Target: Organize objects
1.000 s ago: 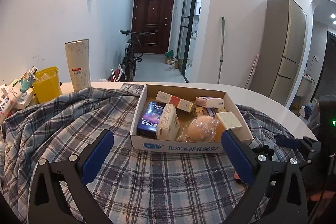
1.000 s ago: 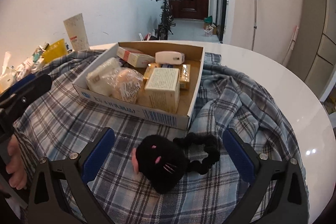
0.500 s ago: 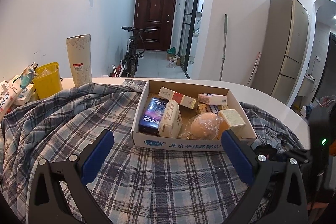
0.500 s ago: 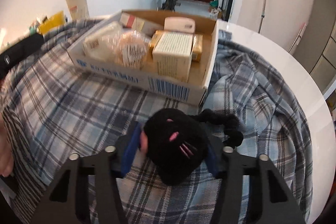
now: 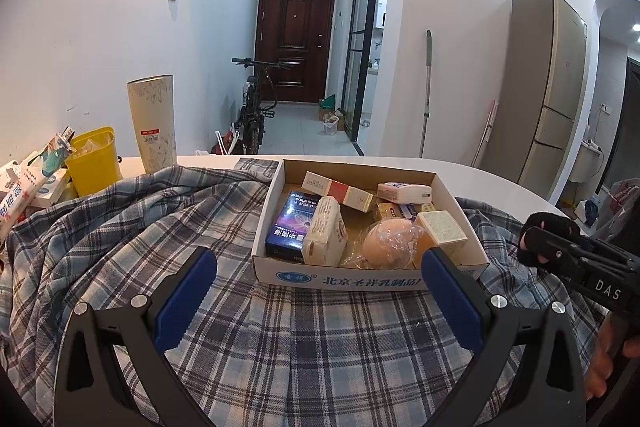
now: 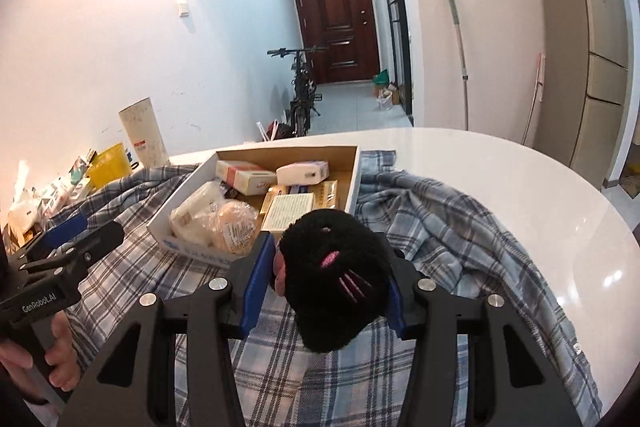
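Now the right claw clenches a fuzzy black plush toy; left claw gapes wide over plaid cloth.

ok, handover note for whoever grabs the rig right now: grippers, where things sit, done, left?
Right gripper: shut on the black plush toy, lifted off the plaid cloth, just short of the cardboard box.
Left gripper: open, empty, over the cloth in front of the box.
Box already holds small cartons, a wrapped bun and packets.
Done: toy picked up.
Left: probably set the toy in the box; space looks tight, the far right corner seems freest.
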### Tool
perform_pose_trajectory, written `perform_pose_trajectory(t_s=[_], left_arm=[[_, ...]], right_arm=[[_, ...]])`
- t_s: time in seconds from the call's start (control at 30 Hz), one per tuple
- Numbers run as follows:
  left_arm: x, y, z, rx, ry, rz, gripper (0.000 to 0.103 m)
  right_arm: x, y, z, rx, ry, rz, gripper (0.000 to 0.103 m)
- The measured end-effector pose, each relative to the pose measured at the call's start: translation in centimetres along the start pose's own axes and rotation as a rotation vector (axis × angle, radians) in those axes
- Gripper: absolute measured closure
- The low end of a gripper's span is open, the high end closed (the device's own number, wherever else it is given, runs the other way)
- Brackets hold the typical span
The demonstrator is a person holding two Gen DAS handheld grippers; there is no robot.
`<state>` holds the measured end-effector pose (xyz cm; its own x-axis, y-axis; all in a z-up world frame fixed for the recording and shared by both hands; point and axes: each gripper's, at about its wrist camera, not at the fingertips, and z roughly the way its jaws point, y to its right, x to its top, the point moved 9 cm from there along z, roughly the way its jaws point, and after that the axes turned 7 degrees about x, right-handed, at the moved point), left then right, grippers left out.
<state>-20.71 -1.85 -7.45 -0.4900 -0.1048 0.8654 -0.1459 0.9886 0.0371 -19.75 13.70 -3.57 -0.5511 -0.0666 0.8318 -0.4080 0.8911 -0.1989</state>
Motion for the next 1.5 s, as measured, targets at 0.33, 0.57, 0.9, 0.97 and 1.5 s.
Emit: perform_pose_trajectory(t_s=[0.33, 0.57, 0.9, 0.97, 1.5], left_arm=[[1.6, 0.8, -2.0, -0.025, 0.048, 0.014, 0.000], [8.8, 1.2, -6.6, -0.064, 0.199, 0.028, 0.000], [16.7, 0.4, -2.3, -0.010, 0.219, -0.046, 0.000], [16.1, -0.4, -0.2, -0.031, 0.178, -0.096, 0.000], [8.9, -1.5, 9.3, -0.060, -0.044, -0.122, 0.000]], right_arm=[[1.9, -0.2, -1.9, -0.047, 0.073, -0.041, 0.055], [7.1, -1.8, -4.5, -0.007, 0.130, -0.040, 0.054], [16.3, -4.8, -2.3, -0.028, 0.259, -0.037, 0.054], [16.0, -4.4, -0.1, -0.034, 0.233, -0.036, 0.054], [6.4, -4.2, 12.9, 0.126, -0.109, -0.055, 0.054]])
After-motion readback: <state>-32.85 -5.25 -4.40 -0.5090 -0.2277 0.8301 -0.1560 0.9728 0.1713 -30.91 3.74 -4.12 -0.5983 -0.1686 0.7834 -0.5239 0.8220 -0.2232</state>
